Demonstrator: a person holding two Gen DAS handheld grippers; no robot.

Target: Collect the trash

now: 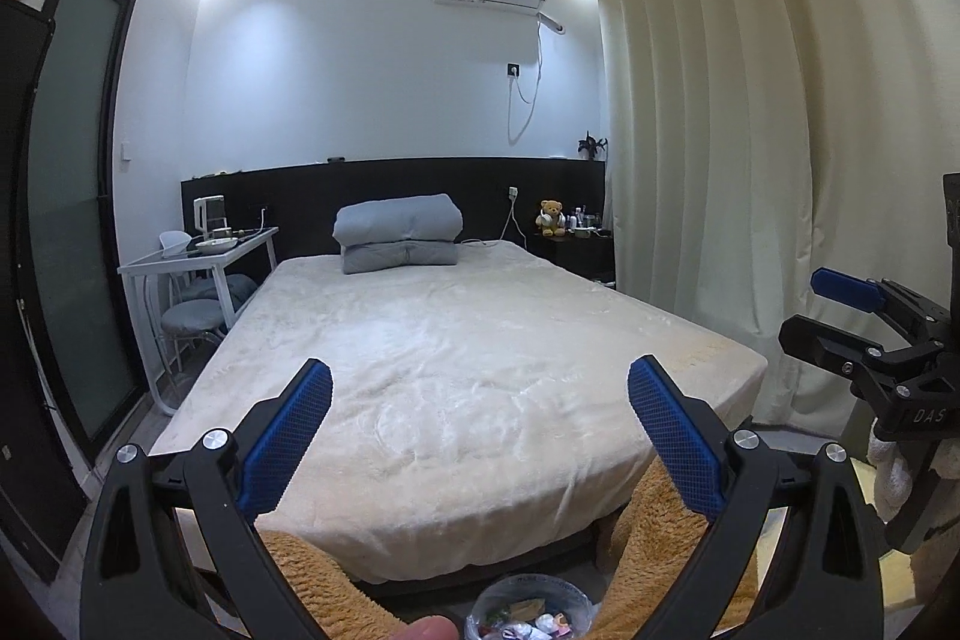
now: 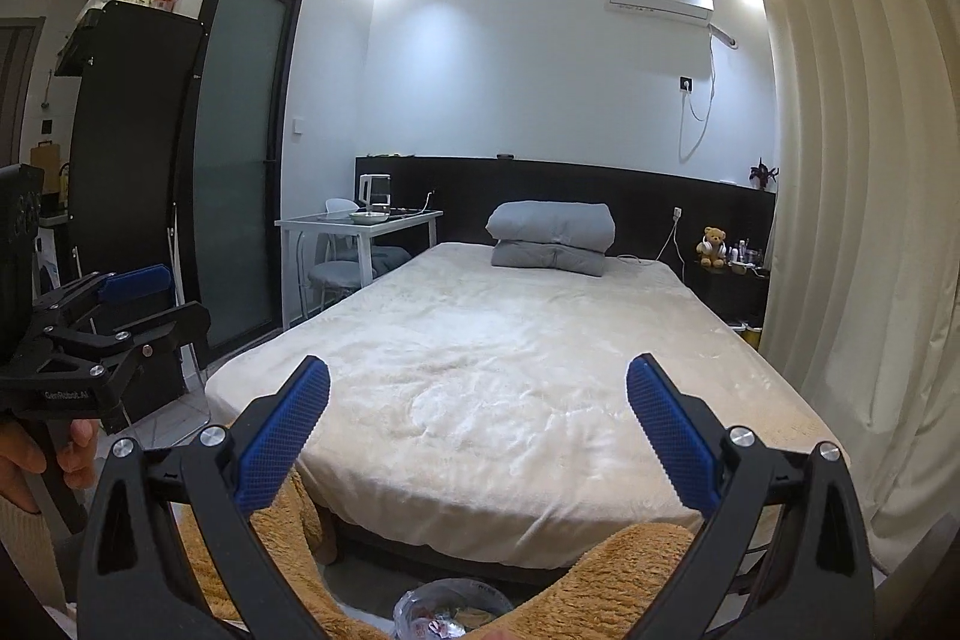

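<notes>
Bedroom, cream-covered bed (image 1: 456,376) bare of litter: I hold both tongs, left (image 1: 480,436) and right (image 2: 478,433), spread wide and empty.
Below them, clear plastic-lined trash bin (image 1: 528,610) already holds wrappers; collecting looks nearly done.

The wide bed (image 1: 456,340) lies bare ahead, open to reach across. The curtain (image 1: 750,130) hems its right side; a small surface (image 1: 198,256) and stool (image 1: 189,319) crowd its left.
</notes>
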